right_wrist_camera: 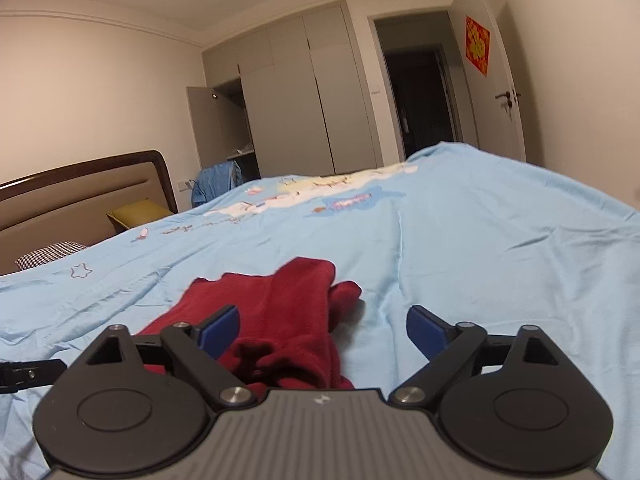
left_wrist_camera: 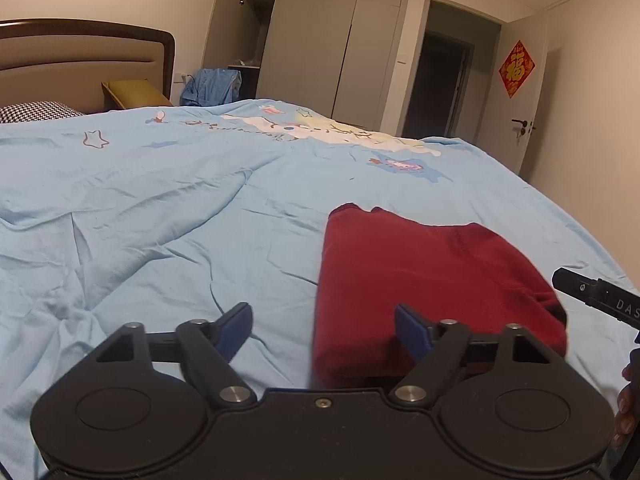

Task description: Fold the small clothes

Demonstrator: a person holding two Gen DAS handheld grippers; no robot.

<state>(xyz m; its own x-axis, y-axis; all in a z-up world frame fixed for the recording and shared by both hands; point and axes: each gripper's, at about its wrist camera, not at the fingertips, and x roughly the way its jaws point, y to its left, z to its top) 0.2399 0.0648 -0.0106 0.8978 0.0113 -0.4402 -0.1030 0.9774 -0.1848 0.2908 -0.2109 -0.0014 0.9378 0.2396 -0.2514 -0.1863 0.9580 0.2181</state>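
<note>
Red garment (left_wrist_camera: 420,280) lies folded on the light-blue bedspread (left_wrist_camera: 160,208), wardrobe (left_wrist_camera: 248,40) door ajar.

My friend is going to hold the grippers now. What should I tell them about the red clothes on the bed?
Left gripper: open, holding nothing, at the near left edge of the red garment.
Right gripper: open, holding nothing, over the garment's near right side.
The garment lies on the light blue bedspread, already folded into a rough rectangle. From the right wrist view its right side looks bunched, with a flap sticking out.
Left to do, probably: tuck that flap, smooth the bunching, maybe one more fold. No other small clothes show on the bed.
</note>
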